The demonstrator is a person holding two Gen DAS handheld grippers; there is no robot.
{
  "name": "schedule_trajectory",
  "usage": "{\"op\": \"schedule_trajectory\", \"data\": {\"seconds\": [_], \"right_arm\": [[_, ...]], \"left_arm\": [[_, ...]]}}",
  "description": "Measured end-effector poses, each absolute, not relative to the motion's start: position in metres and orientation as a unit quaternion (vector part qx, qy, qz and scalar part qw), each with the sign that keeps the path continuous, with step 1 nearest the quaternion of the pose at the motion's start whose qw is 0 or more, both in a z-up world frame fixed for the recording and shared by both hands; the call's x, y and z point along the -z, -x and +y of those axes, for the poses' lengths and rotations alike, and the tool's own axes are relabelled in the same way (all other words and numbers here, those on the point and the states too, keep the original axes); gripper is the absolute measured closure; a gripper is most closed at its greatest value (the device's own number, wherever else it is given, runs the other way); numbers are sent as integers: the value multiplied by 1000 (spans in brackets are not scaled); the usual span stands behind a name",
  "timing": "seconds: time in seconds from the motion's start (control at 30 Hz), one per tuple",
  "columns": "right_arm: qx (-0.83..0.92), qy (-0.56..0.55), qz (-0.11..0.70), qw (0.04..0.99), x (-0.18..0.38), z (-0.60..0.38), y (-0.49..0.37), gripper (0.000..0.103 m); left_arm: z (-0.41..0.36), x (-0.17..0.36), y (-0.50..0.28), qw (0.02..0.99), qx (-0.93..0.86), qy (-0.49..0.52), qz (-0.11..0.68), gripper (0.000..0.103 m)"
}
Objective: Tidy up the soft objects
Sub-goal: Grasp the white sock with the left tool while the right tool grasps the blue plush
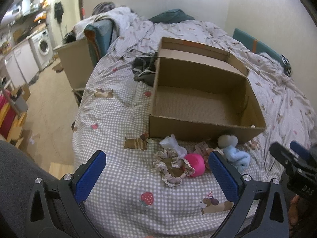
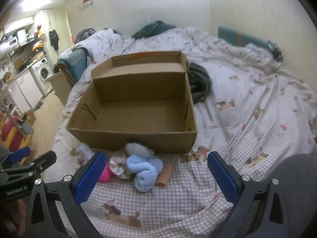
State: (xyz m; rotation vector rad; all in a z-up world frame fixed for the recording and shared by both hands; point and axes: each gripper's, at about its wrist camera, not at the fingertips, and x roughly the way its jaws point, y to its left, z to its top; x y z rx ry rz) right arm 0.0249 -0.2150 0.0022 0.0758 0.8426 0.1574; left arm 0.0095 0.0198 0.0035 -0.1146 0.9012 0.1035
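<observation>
An open cardboard box (image 1: 200,128) (image 2: 111,136) sits empty on the checked bedspread. In front of it lies a small pile: a light blue fuzzy sock (image 1: 237,157) (image 2: 143,170), a pink ball (image 1: 195,163) (image 2: 104,175), a beige lace scrunchie (image 1: 172,166) (image 2: 118,166), a white crumpled piece (image 1: 172,143) (image 2: 84,150) and a tan tube (image 2: 164,175). My left gripper (image 1: 156,176) is open, hovering just short of the pile with nothing held. My right gripper (image 2: 155,176) is open too, with the sock between and beyond its fingers, untouched.
Dark grey clothing (image 1: 143,68) (image 2: 199,84) lies behind the box. A rumpled duvet (image 2: 237,59) covers the far bed. The bed edge drops to the floor on the left, where a cardboard panel (image 1: 74,63) and a washing machine (image 1: 43,46) stand.
</observation>
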Motion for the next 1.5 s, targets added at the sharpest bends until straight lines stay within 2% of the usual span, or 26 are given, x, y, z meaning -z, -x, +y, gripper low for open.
{"op": "schedule_trajectory", "data": {"seconds": [0.2,0.4,0.57,0.7,0.77,0.93,1.0,1.03,1.1,1.17,1.27,1.5], "right_arm": [[-116,-65,469,873,0,-224,-55,0],[-147,-78,526,834,20,-227,-85,0],[-143,-90,552,817,38,-231,-98,0],[-137,-107,560,810,46,-235,-103,0],[-136,-116,561,808,49,-235,-105,0],[-131,-135,565,803,55,-240,-108,0],[-127,-138,569,801,59,-242,-110,0],[-126,-140,570,800,59,-242,-111,0],[-124,-141,571,799,61,-242,-112,0],[-122,-140,570,800,62,-242,-112,0],[-119,-139,570,801,63,-239,-114,0],[-112,-147,570,801,65,-245,-115,0]], "left_arm": [[49,-11,-42,874,-93,80,470,0],[55,24,-86,816,-89,74,566,0],[54,54,-107,787,-68,109,603,0],[44,72,-121,772,-31,126,622,17],[37,80,-126,760,-5,139,635,18],[19,90,-130,759,30,140,635,37],[13,94,-132,756,42,146,637,56],[12,96,-133,753,46,150,639,61],[9,99,-133,748,51,160,642,78],[8,104,-133,748,48,165,642,87],[4,97,-131,759,47,163,629,95],[8,55,-117,794,69,187,575,96]]}}
